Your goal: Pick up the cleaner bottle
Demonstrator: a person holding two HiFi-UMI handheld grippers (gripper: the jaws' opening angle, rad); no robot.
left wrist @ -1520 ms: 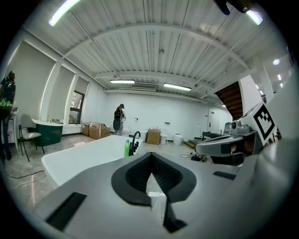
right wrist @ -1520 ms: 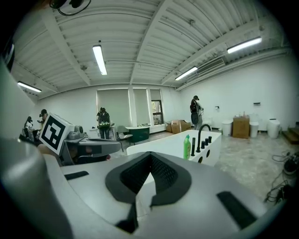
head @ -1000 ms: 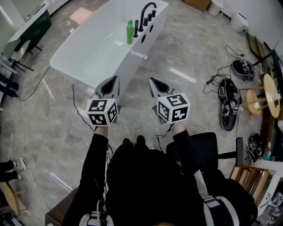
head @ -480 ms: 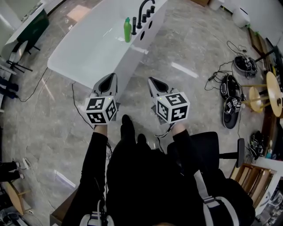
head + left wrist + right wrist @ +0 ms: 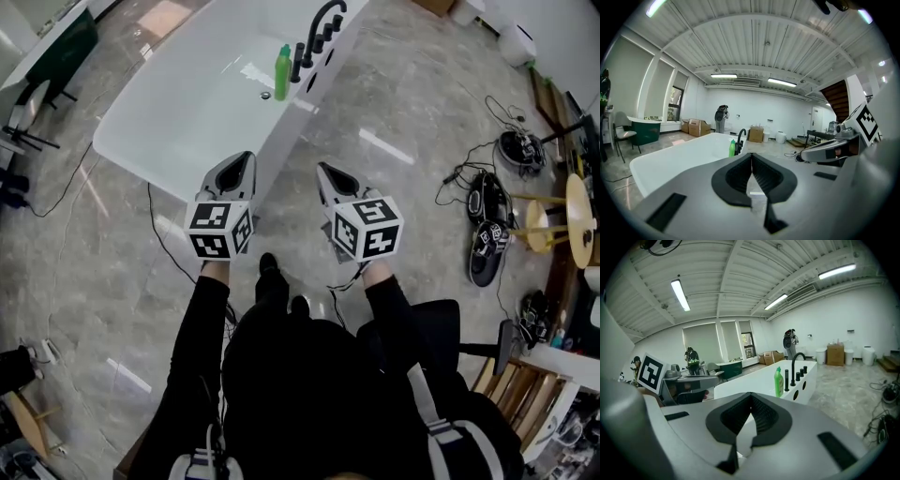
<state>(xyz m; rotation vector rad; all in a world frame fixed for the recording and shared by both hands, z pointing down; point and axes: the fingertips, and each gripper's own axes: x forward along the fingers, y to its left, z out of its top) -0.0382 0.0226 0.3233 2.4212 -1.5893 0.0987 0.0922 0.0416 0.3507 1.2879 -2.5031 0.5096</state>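
Note:
The green cleaner bottle stands upright on the far rim of a white bathtub, just left of the black faucet. It also shows in the left gripper view as a small green bottle and in the right gripper view as a green bottle. My left gripper hangs over the tub's near corner, shut and empty. My right gripper is beside it over the floor, also shut with nothing in it. Both point toward the bottle and are well short of it.
Black tap handles line the rim right of the bottle. A black cable runs on the marble floor by the tub. Shoes and cables, a wooden stool and an office chair are to the right.
The person has stepped toward the tub with both grippers held ahead. The tub's near corner now lies under the left gripper. Both jaws stay shut.

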